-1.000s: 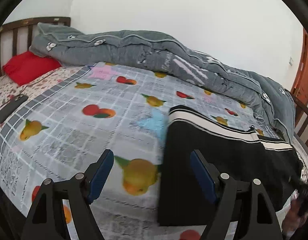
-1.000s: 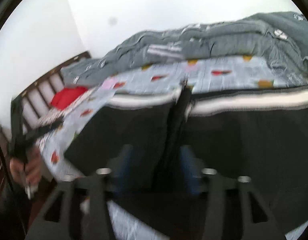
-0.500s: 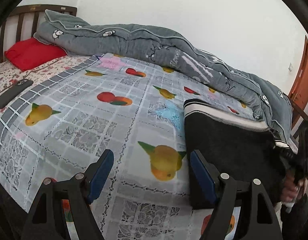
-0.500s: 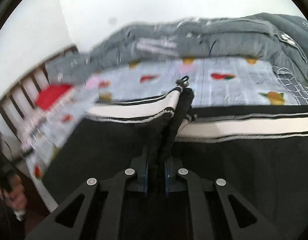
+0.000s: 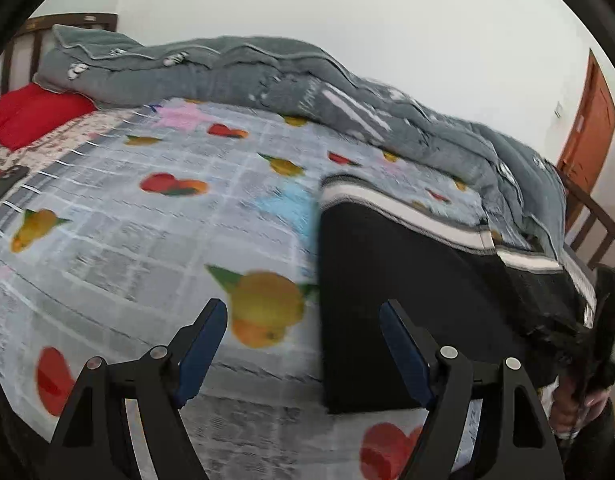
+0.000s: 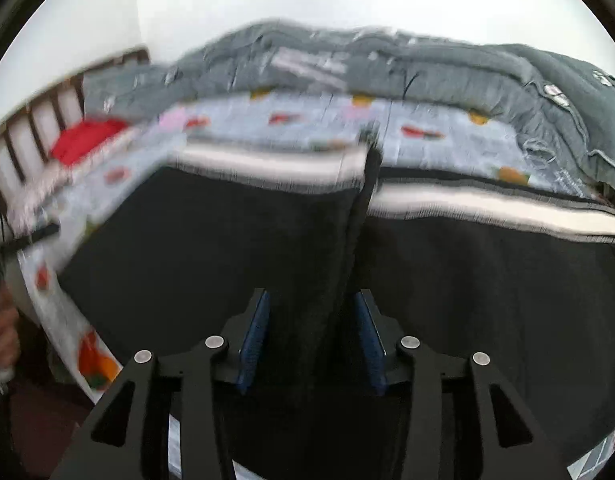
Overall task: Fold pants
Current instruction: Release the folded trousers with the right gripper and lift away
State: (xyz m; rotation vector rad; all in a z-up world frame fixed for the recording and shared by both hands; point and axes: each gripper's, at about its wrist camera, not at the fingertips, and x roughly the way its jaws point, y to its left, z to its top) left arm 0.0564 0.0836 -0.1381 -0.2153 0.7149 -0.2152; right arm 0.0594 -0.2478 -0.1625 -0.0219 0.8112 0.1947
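Note:
The black pants (image 5: pixel 407 280) with a white side stripe lie on the fruit-print bed sheet (image 5: pixel 167 240), at the right in the left wrist view. My left gripper (image 5: pixel 303 344) is open and empty, just above the sheet beside the pants' left edge. In the right wrist view the pants (image 6: pixel 187 248) fill the lower frame. A raised ridge of black cloth runs between the fingers of my right gripper (image 6: pixel 311 340), whose jaws stand partly apart around it. That view is blurred.
A grey quilt (image 5: pixel 307 92) is bunched along the far side of the bed. A red pillow (image 5: pixel 27 116) and a dark phone (image 5: pixel 3 184) lie at the left by the wooden headboard (image 5: pixel 23 36). A brown door (image 5: pixel 587 128) stands at the right.
My right gripper, shut tight on the pants fold half a second ago, has opened partway around it. The left gripper has swung back toward the pants' left edge, still open.

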